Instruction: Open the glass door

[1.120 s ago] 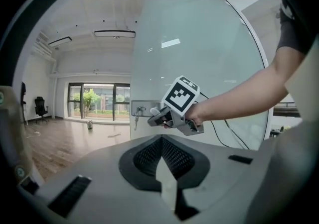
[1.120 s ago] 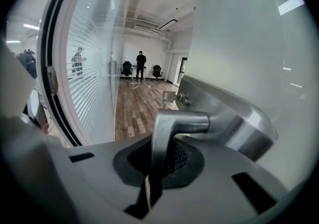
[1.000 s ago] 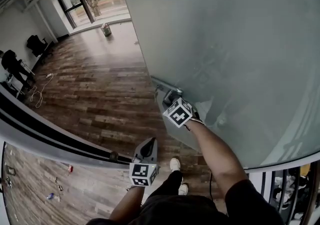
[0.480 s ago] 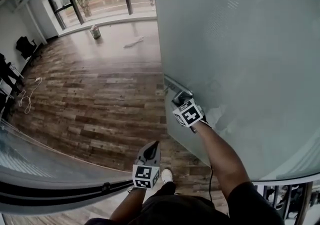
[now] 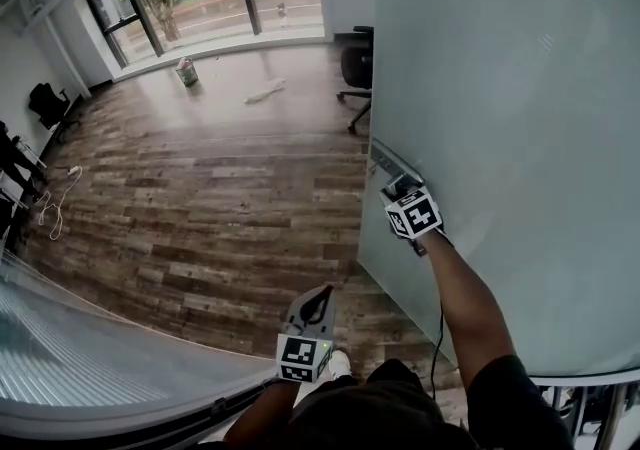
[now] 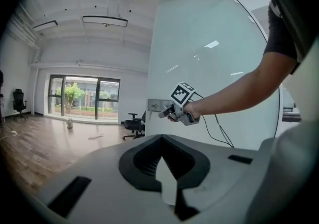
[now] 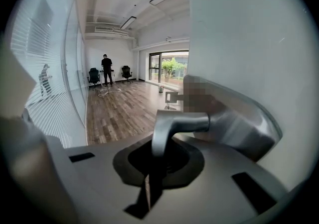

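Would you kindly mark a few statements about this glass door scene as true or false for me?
1. The right tool is shut on the door handle. True.
2. The left tool grips the edge of the glass door. False: it holds nothing, its jaws are together, and it is apart from the door, low in front of the person.
3. A black office chair stands on the floor beyond the door's edge. True.
4. The floor is grey carpet. False: it is wood planks.
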### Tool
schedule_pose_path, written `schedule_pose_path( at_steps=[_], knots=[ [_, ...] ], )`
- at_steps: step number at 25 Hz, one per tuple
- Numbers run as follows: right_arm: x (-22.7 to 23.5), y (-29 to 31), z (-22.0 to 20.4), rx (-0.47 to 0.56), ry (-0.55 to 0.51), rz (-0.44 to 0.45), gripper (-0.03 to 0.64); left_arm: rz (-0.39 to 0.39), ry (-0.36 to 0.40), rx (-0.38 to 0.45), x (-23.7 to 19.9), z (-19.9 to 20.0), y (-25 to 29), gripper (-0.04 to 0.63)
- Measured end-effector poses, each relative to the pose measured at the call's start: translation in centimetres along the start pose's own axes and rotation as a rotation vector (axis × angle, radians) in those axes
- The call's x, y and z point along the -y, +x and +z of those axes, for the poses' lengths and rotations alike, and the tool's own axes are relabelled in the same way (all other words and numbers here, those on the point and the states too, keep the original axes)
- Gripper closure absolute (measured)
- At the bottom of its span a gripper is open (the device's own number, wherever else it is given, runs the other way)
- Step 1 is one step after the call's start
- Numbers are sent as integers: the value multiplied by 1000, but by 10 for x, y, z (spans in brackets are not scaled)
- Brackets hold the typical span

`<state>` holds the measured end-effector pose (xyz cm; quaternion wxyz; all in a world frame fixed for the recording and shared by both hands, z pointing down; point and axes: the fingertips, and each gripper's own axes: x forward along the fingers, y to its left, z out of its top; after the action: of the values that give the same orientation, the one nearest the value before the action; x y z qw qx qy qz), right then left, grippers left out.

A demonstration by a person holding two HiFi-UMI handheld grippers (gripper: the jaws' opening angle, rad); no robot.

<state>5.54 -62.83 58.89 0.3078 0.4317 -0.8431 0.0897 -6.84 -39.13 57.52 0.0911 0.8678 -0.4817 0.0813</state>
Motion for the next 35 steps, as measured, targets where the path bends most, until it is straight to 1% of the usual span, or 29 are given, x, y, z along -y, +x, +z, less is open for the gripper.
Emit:
schedule_pose_path(
  at_steps=[4,8,13,20,27,32,35],
  knots=[
    [61,-9,5,-7,38,-40,601,21,-19,-25,1,20,25,592],
    [139,-18,12,-14,75,-78,601,74,-21,-26,2,46,67,592],
    [218,-11,2,-19,130,-125,601,127,-32,-39,-2,50,120,592],
    [323,-13,-17,-31,206,-205,601,123,-40,-57,16,62,182,592],
    [420,-25,-45,-43,277,-305,601,130,-35,-73,25,56,227,592],
    [478,-39,-64,-50,325,-364,601,136,-61,-107,35,61,249,592],
    [508,-46,-77,-59,350,-393,601,141,-46,-93,33,46,263,592]
  ],
)
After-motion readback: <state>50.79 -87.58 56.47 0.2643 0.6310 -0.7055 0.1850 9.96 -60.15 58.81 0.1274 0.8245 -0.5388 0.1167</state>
